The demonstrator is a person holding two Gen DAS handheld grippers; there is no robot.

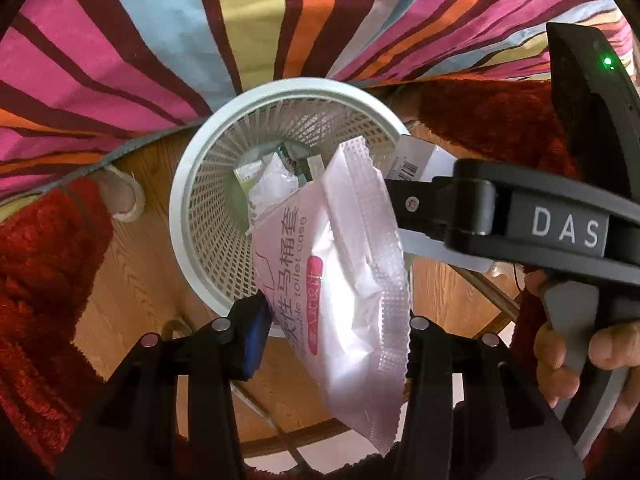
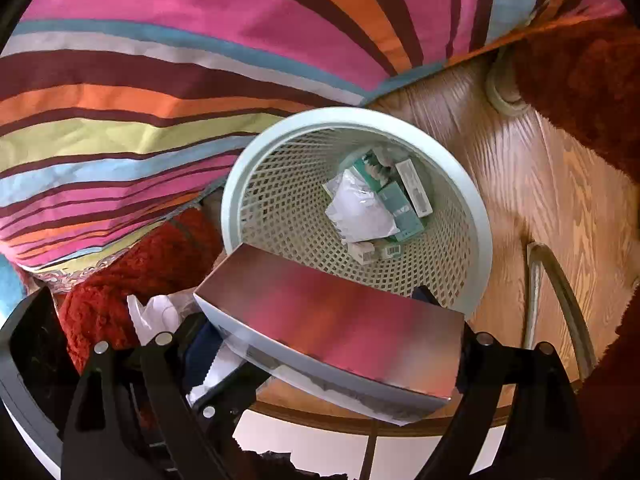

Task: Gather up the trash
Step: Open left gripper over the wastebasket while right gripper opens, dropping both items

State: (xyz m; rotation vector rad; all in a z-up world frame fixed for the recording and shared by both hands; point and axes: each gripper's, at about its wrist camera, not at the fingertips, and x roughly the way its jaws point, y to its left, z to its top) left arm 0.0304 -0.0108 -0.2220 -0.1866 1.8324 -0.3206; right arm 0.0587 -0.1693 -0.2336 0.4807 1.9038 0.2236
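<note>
A white mesh wastebasket [image 1: 176, 216] [image 2: 480, 216] stands on the wooden floor, with several boxes and a crumpled white wrapper [image 2: 360, 216] at its bottom. My left gripper [image 1: 338, 320] is shut on a white and pink plastic packet [image 1: 352, 280] printed "toilet case", which hangs over the basket's near rim. My right gripper [image 2: 332, 340] is shut on a flat box [image 2: 332, 312] with a shiny pink top and white sides, just short of the rim. In the left wrist view that gripper [image 1: 424, 208] reaches in from the right, with the box's barcode end [image 1: 416, 160] over the basket.
A striped bedspread [image 1: 120, 60] [image 2: 160, 80] hangs down right behind the basket. A red fluffy rug [image 1: 40, 260] [image 2: 160, 264] lies beside it. A cream round furniture foot [image 1: 124, 196] stands on the floor [image 2: 540, 184]. A person's hand [image 1: 580, 352] grips the right gripper's handle.
</note>
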